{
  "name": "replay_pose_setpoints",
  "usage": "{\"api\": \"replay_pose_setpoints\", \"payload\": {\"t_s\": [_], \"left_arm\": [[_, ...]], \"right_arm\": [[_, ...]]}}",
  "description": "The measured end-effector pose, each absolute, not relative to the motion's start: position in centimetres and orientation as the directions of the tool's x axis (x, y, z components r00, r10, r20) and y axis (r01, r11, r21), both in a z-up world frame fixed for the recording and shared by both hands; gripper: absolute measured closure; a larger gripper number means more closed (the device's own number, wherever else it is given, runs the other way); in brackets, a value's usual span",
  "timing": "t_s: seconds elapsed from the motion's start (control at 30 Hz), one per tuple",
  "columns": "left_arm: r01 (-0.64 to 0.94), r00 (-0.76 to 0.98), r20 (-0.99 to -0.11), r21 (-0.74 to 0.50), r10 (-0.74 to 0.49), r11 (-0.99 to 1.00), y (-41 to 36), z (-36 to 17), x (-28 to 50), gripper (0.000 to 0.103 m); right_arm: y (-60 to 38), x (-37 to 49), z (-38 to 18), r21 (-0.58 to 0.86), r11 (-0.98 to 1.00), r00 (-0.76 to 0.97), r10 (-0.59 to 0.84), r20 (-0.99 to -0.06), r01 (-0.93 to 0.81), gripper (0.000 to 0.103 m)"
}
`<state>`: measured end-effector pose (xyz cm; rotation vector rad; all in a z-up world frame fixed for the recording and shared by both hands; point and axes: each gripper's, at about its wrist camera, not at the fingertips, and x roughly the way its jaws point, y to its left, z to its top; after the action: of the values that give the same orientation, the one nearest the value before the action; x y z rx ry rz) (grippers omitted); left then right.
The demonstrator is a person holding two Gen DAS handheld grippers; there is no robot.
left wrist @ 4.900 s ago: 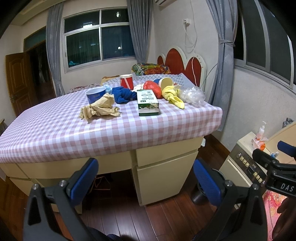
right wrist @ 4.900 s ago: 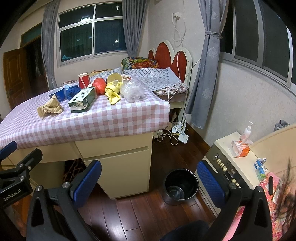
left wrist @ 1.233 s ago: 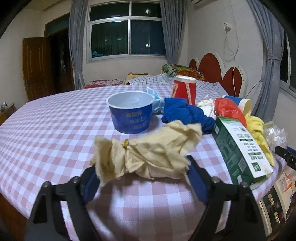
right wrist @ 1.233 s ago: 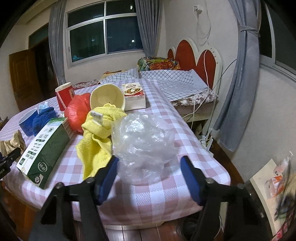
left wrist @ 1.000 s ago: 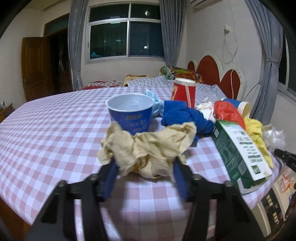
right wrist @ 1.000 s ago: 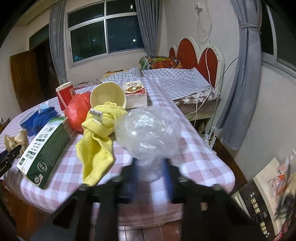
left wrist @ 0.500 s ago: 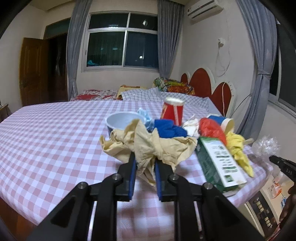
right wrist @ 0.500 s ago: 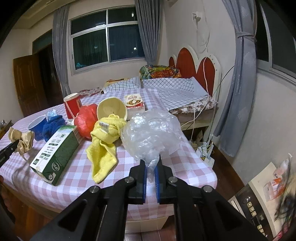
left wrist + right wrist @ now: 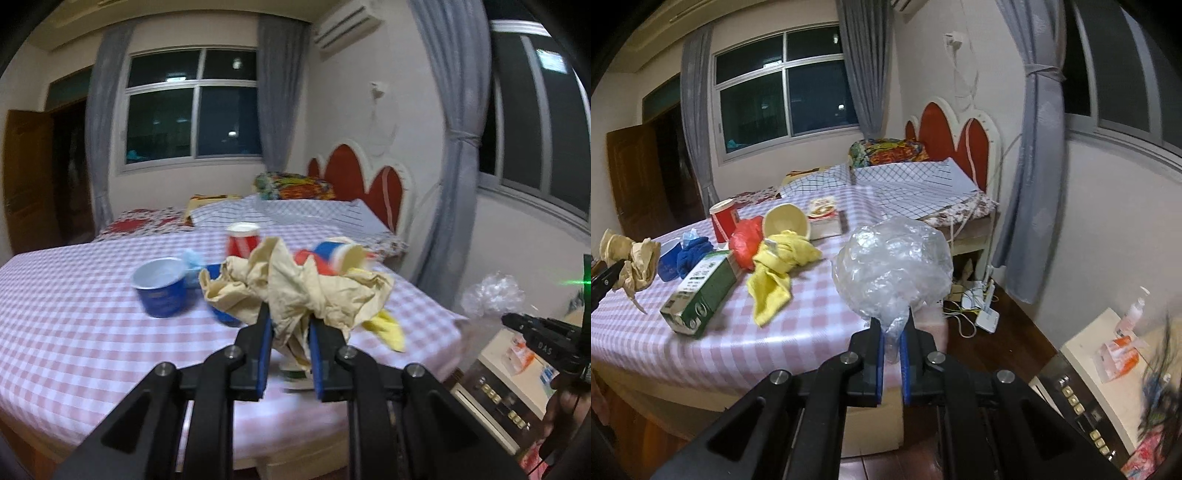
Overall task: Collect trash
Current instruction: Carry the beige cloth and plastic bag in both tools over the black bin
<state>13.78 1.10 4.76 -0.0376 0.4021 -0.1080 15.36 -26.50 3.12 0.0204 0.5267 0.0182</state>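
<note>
My left gripper (image 9: 290,325) is shut on a crumpled tan paper wad (image 9: 295,291), lifted clear above the pink checked table (image 9: 74,332). The same paper wad (image 9: 629,258) shows at the far left of the right wrist view. My right gripper (image 9: 892,328) is shut on a crumpled clear plastic bag (image 9: 892,269), held up past the table's right corner. That plastic bag (image 9: 491,295) appears at the right of the left wrist view, with the right gripper's black body (image 9: 543,336) under it.
On the table (image 9: 812,314) lie a green carton (image 9: 700,295), a yellow cloth (image 9: 779,269), a red bag (image 9: 746,240), a cream bowl (image 9: 786,221), a red cup (image 9: 723,219), a blue cloth (image 9: 692,254) and a blue cup (image 9: 160,286). A white appliance (image 9: 1108,387) stands at right; cables (image 9: 975,310) lie on the floor.
Both grippers closed on their trash, then rose and drew back from the table; the paper wad and the plastic bag left the tablecloth.
</note>
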Motion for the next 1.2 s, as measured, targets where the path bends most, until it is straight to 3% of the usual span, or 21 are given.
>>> {"api": "replay_pose_setpoints", "payload": {"t_s": [0.6, 1.2], "left_arm": [[0.409, 0.785, -0.492, -0.043, -0.376, 0.911, -17.3, -1.0, 12.0, 0.083], [0.478, 0.64, -0.651, -0.077, -0.407, 0.875, -27.3, -12.9, 14.5, 0.083]], "right_arm": [[-39.1, 8.7, -1.5, 0.04, 0.99, 0.82, -0.087, -0.566, 0.133, 0.095], [-47.2, 12.1, -13.6, 0.059, 0.992, 0.711, -0.038, -0.702, 0.111, 0.095]]}}
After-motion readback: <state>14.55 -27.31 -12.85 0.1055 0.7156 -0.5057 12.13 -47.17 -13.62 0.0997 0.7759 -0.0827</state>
